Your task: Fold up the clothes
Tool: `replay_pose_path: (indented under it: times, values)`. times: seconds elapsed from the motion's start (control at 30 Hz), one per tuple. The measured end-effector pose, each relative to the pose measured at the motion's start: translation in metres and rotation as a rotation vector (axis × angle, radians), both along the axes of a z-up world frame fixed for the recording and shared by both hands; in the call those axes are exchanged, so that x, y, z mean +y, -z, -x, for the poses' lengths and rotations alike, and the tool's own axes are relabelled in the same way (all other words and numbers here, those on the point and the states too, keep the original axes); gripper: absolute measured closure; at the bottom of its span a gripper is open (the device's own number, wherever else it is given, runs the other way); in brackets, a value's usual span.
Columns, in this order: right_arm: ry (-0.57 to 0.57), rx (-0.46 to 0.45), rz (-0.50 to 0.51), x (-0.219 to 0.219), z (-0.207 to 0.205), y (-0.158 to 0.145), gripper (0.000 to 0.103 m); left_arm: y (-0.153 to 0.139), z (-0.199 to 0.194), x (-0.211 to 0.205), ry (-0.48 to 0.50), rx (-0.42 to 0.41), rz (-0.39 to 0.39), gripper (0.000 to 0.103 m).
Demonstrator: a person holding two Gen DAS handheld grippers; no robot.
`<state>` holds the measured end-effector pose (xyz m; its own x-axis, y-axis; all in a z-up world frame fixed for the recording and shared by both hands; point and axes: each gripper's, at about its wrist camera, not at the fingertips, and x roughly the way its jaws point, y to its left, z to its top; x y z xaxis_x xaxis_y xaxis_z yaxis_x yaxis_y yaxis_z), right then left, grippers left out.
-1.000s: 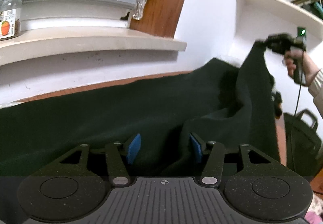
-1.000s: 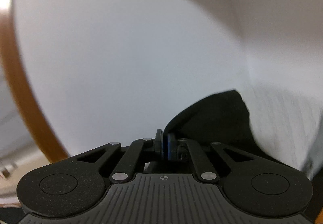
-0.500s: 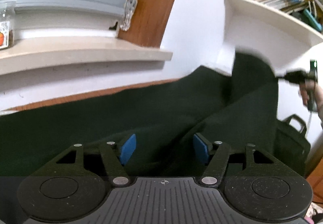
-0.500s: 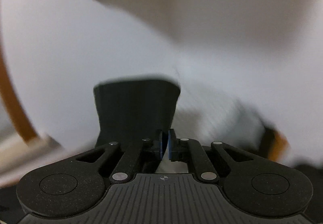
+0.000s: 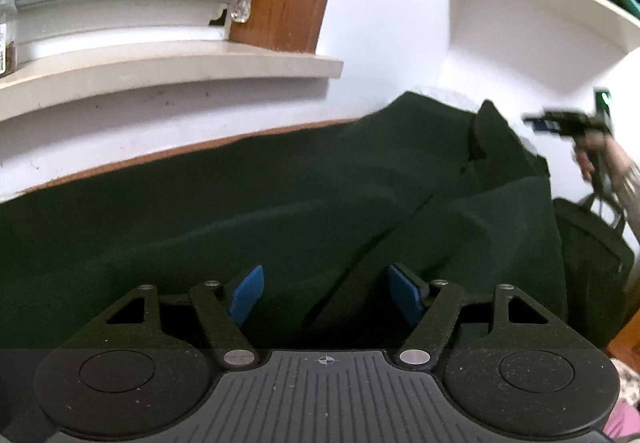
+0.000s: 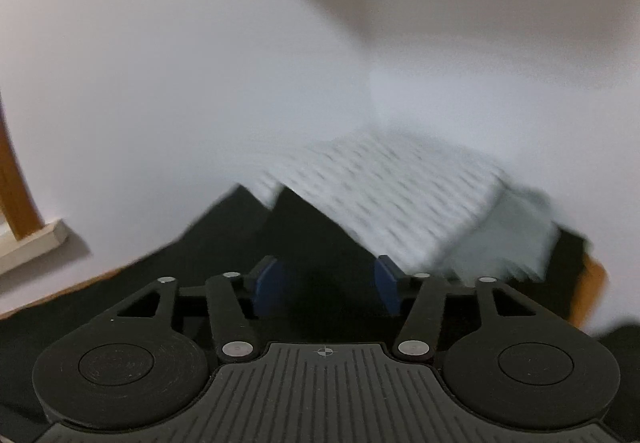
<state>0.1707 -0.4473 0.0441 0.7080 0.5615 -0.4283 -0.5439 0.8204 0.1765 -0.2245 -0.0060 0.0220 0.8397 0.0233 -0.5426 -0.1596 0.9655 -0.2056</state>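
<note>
Both claws are opening: the left claw (image 5: 327,293) is spreading over the dark garment (image 5: 240,211) lying just ahead of it, the right claw (image 6: 326,285) gripping nothing. Before regripping, let the folded flap settle flat, then pinch one clean edge.

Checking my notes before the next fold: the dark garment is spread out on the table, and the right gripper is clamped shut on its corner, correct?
Not quite. The right gripper isn't clamped: its jaws are opening, blue pads apart, gripping nothing, as the right wrist view shows. The dark garment does lie spread on the table.
</note>
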Motion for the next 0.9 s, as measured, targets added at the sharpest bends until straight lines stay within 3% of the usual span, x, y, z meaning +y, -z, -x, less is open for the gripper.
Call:
replay_pose_path:
  times: [0.1, 0.3, 0.33, 0.4, 0.43, 0.47, 0.53, 0.73, 0.8, 0.83, 0.9]
  values:
    - [-0.032, -0.041, 0.029, 0.031, -0.023, -0.002, 0.027, 0.005, 0.003, -0.003, 0.0, 0.003, -0.005, 0.029]
    - [-0.037, 0.003, 0.101, 0.062, -0.062, 0.009, 0.026, 0.007, 0.008, -0.01, -0.001, 0.002, -0.018, 0.028]
    - [-0.036, 0.009, 0.092, 0.061, -0.065, 0.011, 0.029, 0.007, 0.008, -0.011, -0.001, 0.004, -0.024, 0.028]
    - [-0.046, 0.02, 0.072, 0.06, -0.067, 0.014, 0.054, 0.007, 0.007, -0.014, -0.003, 0.011, -0.037, 0.027]
    - [-0.055, 0.023, 0.062, 0.059, -0.067, 0.014, 0.08, 0.006, 0.006, -0.015, -0.004, 0.015, -0.043, 0.027]
    - [-0.065, 0.013, 0.058, 0.057, -0.063, 0.012, 0.09, 0.006, 0.007, -0.017, -0.007, 0.017, -0.046, 0.027]
    - [-0.053, -0.04, 0.066, 0.056, -0.055, 0.007, 0.096, 0.006, 0.009, -0.02, -0.009, 0.017, -0.049, 0.027]
    - [0.14, -0.184, -0.06, 0.036, -0.041, -0.03, 0.096, 0.004, 0.015, -0.028, 0.004, 0.014, -0.051, 0.024]
    - [0.15, -0.127, -0.043, 0.041, -0.05, -0.028, 0.083, 0.004, 0.014, -0.026, -0.002, 0.012, -0.043, 0.023]
    - [0.158, -0.1, -0.008, 0.047, -0.053, -0.023, 0.071, 0.003, 0.013, -0.024, -0.006, 0.011, -0.039, 0.023]
    - [0.17, -0.073, 0.037, 0.053, -0.055, -0.014, 0.06, 0.002, 0.013, -0.022, -0.021, 0.008, -0.031, 0.022]
